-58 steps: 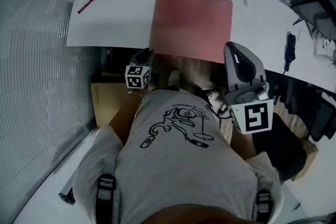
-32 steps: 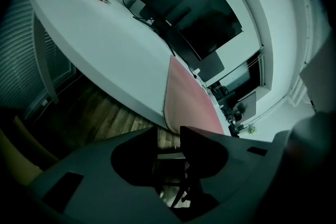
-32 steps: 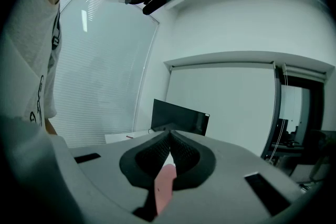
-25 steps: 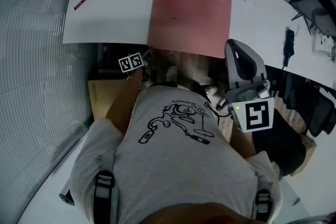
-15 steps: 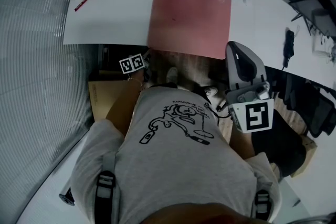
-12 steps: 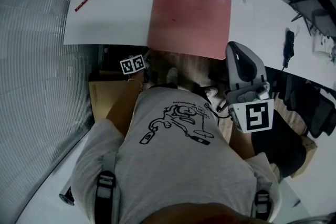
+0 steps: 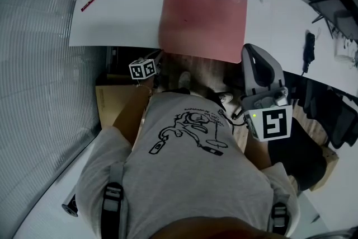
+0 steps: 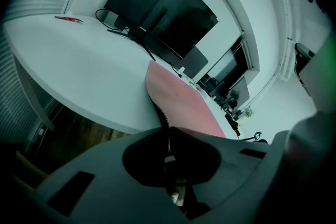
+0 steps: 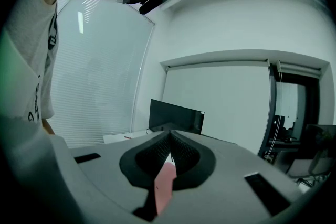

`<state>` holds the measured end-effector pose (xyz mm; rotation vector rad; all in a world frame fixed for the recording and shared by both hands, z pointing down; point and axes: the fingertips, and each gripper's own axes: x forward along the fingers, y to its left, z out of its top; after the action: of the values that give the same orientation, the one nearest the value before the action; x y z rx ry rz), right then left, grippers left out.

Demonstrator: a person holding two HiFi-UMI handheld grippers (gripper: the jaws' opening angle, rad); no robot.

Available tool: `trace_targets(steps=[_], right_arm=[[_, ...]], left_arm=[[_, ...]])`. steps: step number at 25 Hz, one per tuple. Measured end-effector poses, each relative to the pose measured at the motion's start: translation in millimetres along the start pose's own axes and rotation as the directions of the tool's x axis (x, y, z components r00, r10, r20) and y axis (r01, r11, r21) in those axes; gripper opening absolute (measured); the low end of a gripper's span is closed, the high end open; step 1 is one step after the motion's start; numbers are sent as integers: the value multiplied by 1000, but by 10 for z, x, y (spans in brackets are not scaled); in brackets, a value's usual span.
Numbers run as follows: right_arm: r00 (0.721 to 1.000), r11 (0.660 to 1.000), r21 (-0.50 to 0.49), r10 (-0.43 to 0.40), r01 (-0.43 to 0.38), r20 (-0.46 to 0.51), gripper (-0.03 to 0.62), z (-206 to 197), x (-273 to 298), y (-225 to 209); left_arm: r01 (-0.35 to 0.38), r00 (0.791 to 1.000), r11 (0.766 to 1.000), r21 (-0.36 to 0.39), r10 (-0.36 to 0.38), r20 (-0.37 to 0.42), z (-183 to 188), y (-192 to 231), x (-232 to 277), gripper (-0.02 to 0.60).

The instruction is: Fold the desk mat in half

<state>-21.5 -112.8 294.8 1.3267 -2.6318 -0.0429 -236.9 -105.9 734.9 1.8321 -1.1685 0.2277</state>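
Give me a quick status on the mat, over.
Left gripper just closed on mat, near left corner. Right gripper shut, hovering at right. Mat unfolded on desk, nothing on it.

left tool (image 8: 168,134) and right tool (image 9: 169,155) pinched on desk mat (image 7: 202,19)

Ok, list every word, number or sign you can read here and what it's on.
Grey T-shirt: small lettering above the black drawing, too blurred to read.
Left marker cube, right marker cube: black-and-white square patterns, no words.
Pink desk mat: no print visible.
Nothing here can be quoted.
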Motion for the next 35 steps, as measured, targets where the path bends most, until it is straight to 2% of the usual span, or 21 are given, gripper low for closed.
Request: trace_targets(steps=[3,15,20,35], right_arm=[[999,999,-30,30,-30,-12,6,-64,-24,19],[1000,1000,-8,2,-2,-9,6,-96,-149,-80],[1000,1000,6,3,-3,16,6,-52,-233,-173],[1000,1000,0,-27,27,4,6,-86,-370,-340]], left_arm=[[22,1000,999,40,-22,-1,33,-80,24,29],[93,996,986,141,-91,-19,99,-489,114,28],[104,994,981,163,-101,-28,109,-669,150,28],[150,988,959,239,-137,-69,115,-992,253,28]])
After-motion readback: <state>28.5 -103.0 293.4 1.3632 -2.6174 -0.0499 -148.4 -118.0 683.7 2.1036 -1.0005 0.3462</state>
